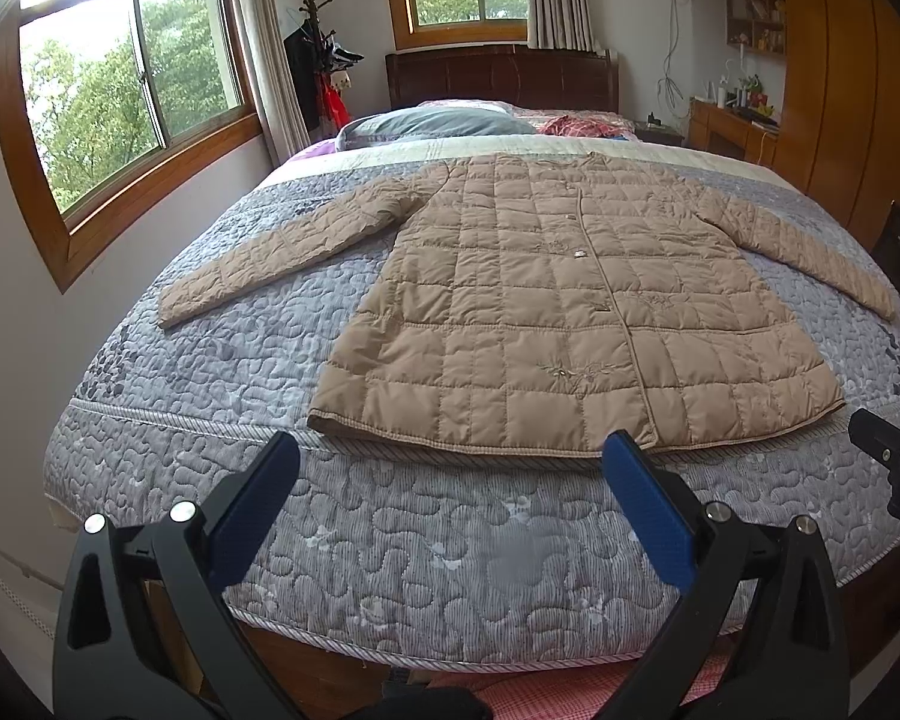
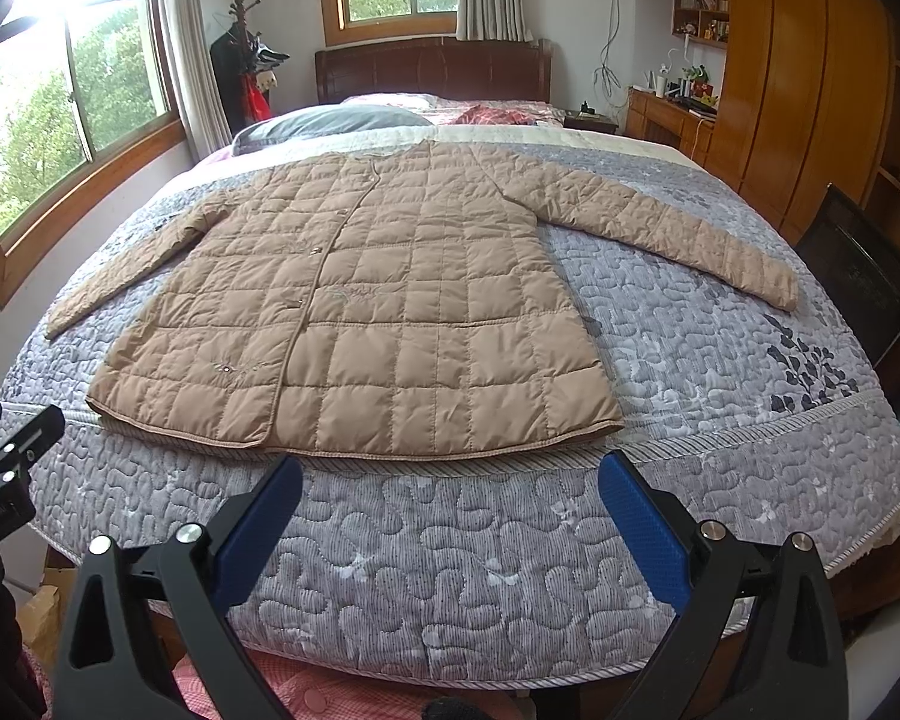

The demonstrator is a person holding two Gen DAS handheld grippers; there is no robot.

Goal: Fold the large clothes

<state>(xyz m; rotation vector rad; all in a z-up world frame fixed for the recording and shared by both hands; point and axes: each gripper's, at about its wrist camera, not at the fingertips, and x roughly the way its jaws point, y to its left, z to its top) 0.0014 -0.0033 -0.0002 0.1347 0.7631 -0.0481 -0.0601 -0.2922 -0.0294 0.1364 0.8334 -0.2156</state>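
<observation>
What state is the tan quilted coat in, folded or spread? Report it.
Spread. The coat lies flat, front up, on the bed quilt, both sleeves stretched outward, hem toward the cameras. No fold shows.

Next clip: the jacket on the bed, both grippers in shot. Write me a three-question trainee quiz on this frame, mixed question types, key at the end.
1. True or false: the tan quilted jacket lies flat on the grey quilted bedspread with both sleeves spread outward.
2. Multiple choice: the left gripper and the right gripper are
A) both shut on the hem
B) both open, holding nothing
C) one open, one shut on a sleeve
3. Fill in: the jacket's hem points toward the grippers, so its collar points toward the dark wooden ____.

Key: 1 true; 2 B; 3 headboard.
</observation>
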